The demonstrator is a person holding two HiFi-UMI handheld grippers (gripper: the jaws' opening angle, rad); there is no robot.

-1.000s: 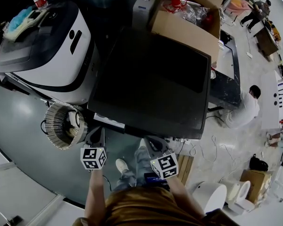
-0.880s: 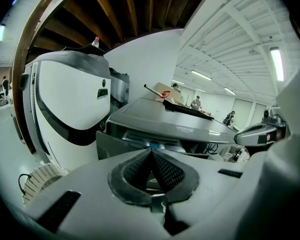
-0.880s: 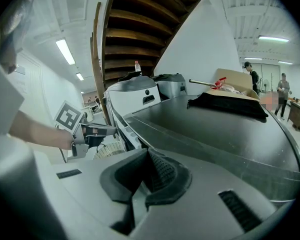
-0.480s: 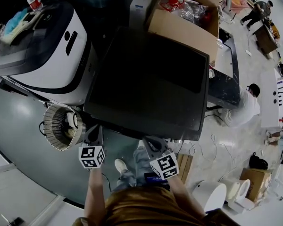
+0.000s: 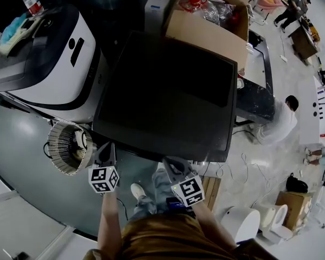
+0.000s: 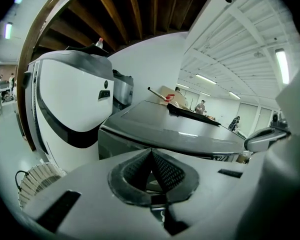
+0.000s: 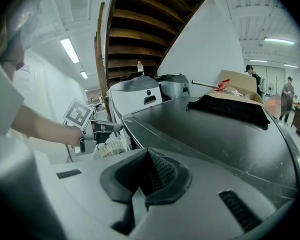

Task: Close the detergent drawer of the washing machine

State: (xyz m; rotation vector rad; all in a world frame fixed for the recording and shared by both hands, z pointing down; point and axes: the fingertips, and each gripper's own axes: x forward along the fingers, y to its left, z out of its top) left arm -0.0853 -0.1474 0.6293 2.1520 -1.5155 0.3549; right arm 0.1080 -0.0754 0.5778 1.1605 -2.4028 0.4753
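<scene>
**Drawer hidden, grippers empty**

The left gripper [image 5: 105, 155] and right gripper [image 5: 170, 165], fingers closed on nothing, hover at the washing machine's [image 5: 168, 96] front edge. The detergent drawer is on that hidden front, so whether it's shut can't be told.

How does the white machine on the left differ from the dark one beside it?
The white machine is white with a black band, while the dark machine is dark grey all over. The white machine has a rounded body and a sloping lid, whereas the dark machine is boxy with a flat top. Both stand side by side on the floor, just ahead of the person.
</scene>
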